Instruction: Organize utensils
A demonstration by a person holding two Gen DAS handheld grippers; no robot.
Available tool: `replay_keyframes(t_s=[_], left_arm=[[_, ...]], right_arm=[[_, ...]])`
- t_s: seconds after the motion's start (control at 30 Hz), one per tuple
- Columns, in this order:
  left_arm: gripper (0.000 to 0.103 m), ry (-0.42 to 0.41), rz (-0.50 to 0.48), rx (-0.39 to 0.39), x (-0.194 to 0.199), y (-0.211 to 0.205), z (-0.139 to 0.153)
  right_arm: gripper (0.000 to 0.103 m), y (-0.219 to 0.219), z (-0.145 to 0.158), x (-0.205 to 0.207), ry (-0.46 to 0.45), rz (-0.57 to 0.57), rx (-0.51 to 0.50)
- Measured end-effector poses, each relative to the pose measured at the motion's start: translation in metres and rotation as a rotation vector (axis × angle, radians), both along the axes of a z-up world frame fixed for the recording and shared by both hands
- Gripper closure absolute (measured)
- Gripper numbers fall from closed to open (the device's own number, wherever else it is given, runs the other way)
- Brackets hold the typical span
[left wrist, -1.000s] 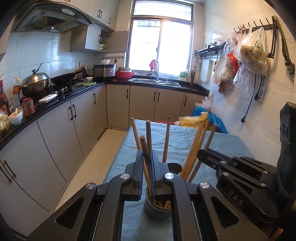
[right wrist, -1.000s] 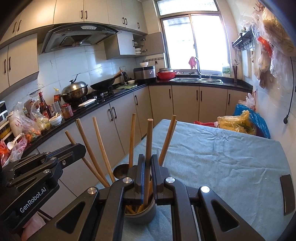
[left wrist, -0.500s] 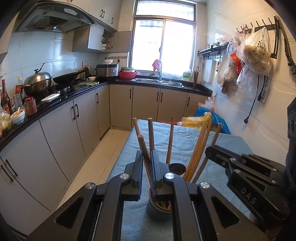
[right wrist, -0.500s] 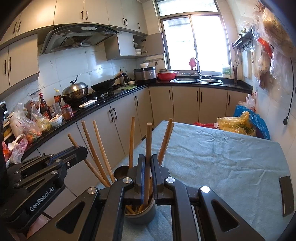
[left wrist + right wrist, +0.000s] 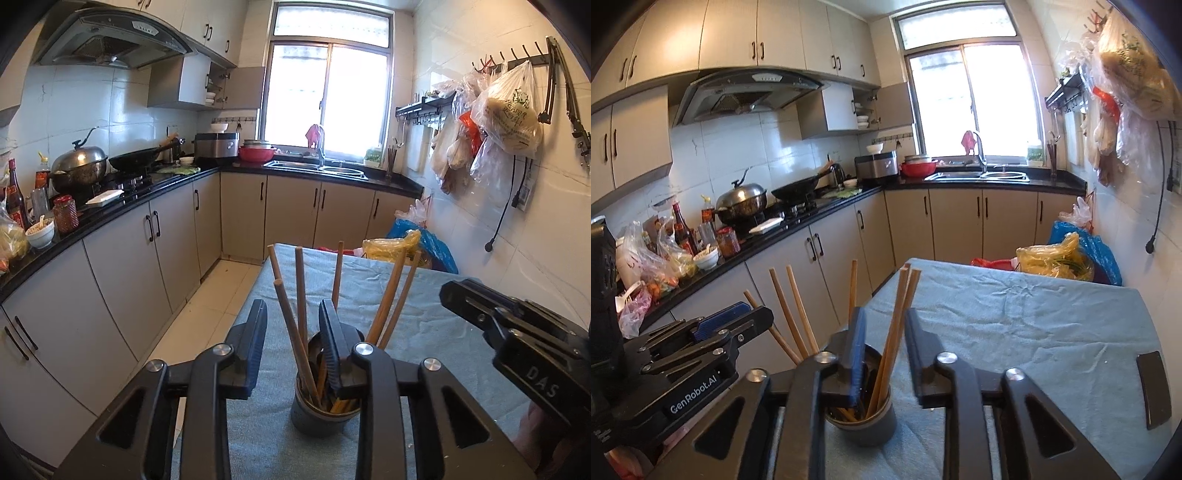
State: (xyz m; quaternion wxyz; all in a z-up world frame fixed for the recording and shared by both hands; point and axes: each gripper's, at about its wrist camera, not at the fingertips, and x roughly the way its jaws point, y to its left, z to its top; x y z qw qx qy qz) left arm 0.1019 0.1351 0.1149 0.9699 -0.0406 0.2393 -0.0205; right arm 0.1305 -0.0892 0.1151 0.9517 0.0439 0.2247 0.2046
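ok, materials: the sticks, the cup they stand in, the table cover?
Sticks: likely wood or bamboo, with a matte tan, uniform look. Cup: dark grey and smooth with a dull sheen; plastic or coated metal, can't tell which. Table cover: blue-grey cloth, wrinkled and matte.

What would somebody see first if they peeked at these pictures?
Right in the middle, a round grey cup stuffed with long wooden chopsticks stands on the blue-grey tablecloth. Two black tongs hover over it with jaws apart: the left tongs and the right tongs. Behind, a bright window glows above the sink.
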Motion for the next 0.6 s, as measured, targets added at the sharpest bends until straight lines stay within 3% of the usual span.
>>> replay_keyframes(t_s=[0.07, 0.13, 0.2, 0.27, 0.47, 0.6], left_arm=[[0.070, -0.008, 0.003, 0.004, -0.006, -0.002, 0.002], [0.062, -0.017, 0.018, 0.015, -0.011, -0.004, 0.004], [0.051, -0.023, 0.031, 0.021, -0.017, -0.006, 0.005], [0.043, -0.021, 0.055, 0.038, -0.022, -0.008, 0.004], [0.014, -0.010, 0.125, 0.092, -0.044, -0.018, -0.005], [0.007, 0.011, 0.185, 0.136, -0.064, -0.028, -0.023]], right_arm=[[0.067, -0.006, 0.002, -0.007, -0.010, -0.011, 0.007], [0.065, -0.011, 0.003, -0.013, -0.014, -0.017, 0.010], [0.056, -0.017, 0.003, -0.020, -0.020, -0.030, 0.012], [0.039, -0.026, 0.002, -0.027, -0.023, -0.054, 0.019], [0.007, -0.048, -0.012, -0.050, -0.029, -0.145, -0.019], [0.002, -0.059, -0.030, -0.066, -0.007, -0.185, -0.079]])
